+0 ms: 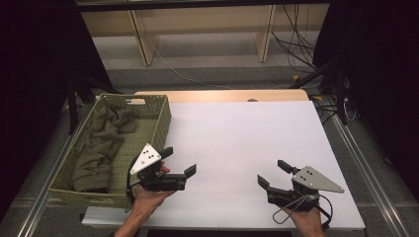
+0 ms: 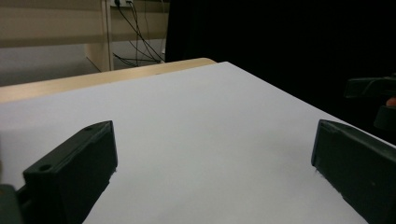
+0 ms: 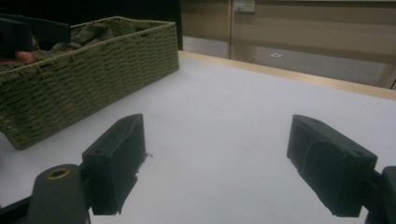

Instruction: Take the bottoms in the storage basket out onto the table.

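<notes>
Jaws on both grippers stand wide apart with nothing between them, hovering over the bare white table (image 1: 247, 133). The left gripper (image 1: 179, 162) sits just beside the woven basket (image 1: 160, 123), its jaws pointing away from it towards the right gripper (image 1: 274, 173). The crumpled olive cloth (image 1: 101, 145) lies in the basket, its long axis running front to back. I judge the left hand far nearer; it would have to turn back towards the basket.

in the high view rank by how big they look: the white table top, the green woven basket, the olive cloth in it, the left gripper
1. white table top
2. green woven basket
3. olive cloth
4. left gripper, which is held above the table and nearer the camera, so it looks somewhat larger than it really is; still clearly the smallest.
</notes>
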